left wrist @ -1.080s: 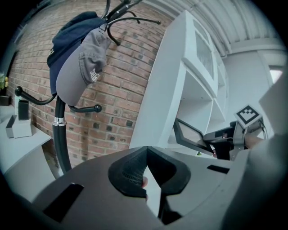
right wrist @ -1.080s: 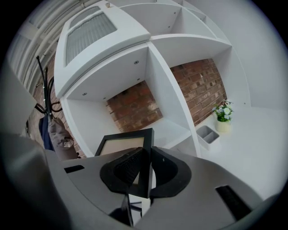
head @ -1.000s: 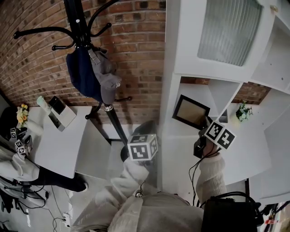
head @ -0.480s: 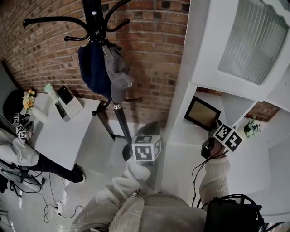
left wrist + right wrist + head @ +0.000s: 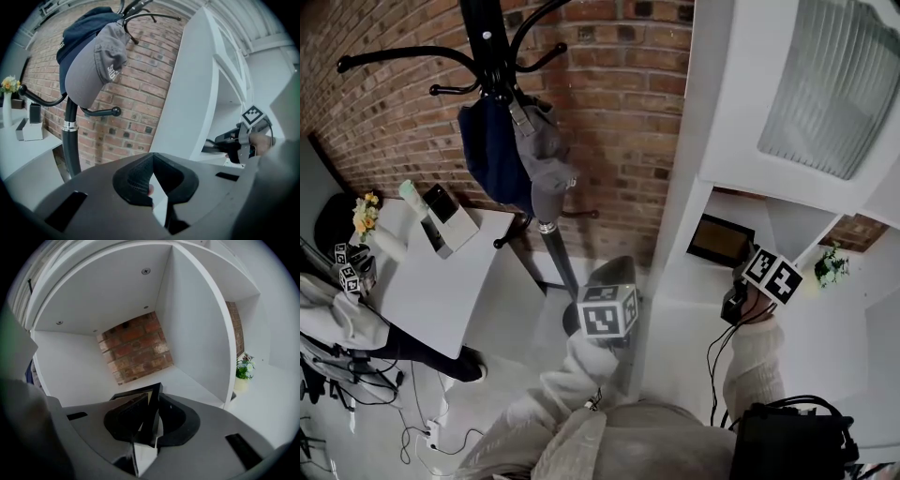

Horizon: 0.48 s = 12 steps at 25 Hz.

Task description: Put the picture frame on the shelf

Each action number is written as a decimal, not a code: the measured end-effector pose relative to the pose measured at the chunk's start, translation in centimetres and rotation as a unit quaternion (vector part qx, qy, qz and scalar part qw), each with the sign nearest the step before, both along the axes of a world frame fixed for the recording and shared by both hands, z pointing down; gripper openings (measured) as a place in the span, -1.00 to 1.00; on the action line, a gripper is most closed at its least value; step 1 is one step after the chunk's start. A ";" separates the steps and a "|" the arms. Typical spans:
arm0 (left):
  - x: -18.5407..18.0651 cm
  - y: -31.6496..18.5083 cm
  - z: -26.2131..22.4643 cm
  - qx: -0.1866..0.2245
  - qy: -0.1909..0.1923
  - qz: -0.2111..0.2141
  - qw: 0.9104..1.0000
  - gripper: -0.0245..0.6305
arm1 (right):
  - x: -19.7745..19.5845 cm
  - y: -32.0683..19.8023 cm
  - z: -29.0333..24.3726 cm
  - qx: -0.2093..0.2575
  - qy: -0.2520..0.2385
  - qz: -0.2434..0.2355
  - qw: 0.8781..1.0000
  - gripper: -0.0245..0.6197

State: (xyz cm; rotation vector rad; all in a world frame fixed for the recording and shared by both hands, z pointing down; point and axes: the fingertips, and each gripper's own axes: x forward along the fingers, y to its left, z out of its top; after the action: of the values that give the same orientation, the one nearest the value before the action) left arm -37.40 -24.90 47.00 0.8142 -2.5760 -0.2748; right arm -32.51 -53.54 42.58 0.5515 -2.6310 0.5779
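Note:
The picture frame [image 5: 720, 241], black with a brownish inside, is in the open compartment of the white shelf unit [image 5: 680, 281], held just above the compartment floor. My right gripper [image 5: 739, 274] is shut on its lower right corner. In the right gripper view the frame's black edge [image 5: 152, 416] stands clamped between the jaws of the right gripper [image 5: 151, 399], which faces the compartment's brick back wall [image 5: 136, 348]. My left gripper [image 5: 614, 274] hangs shut and holds nothing in front of the shelf's side panel. The left gripper [image 5: 151, 161] looks toward the coat stand.
A black coat stand [image 5: 502, 103] with a navy garment and a grey cap [image 5: 546, 159] stands left of the shelf. A white table [image 5: 441, 281] bears a box and flowers, with a person [image 5: 328, 319] beside it. A small potted plant [image 5: 831, 267] sits on the right ledge.
My right gripper has carried the frame deeper into the shelf compartment. The head camera has swung a little to the left. The left gripper has stayed low and shut.

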 end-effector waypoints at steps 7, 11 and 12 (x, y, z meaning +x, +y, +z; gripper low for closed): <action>0.4 -0.8 0.9 0.002 0.010 0.007 1.000 -0.90 | 0.0 -0.7 -0.5 0.021 -0.007 0.004 1.000 -0.69; 0.6 -0.9 1.0 0.013 0.014 0.004 1.000 -0.90 | 0.9 -1.1 -0.7 0.022 -0.007 0.011 1.000 -0.69; 0.6 -0.9 0.9 0.017 0.015 0.003 1.000 -0.90 | 1.2 -1.1 -0.8 0.020 -0.008 0.013 1.000 -0.69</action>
State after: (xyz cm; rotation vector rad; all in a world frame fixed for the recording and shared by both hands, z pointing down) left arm -36.77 -25.79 47.95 0.8240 -2.5465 -0.3263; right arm -31.29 -54.63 41.83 0.5977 -2.6592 0.5409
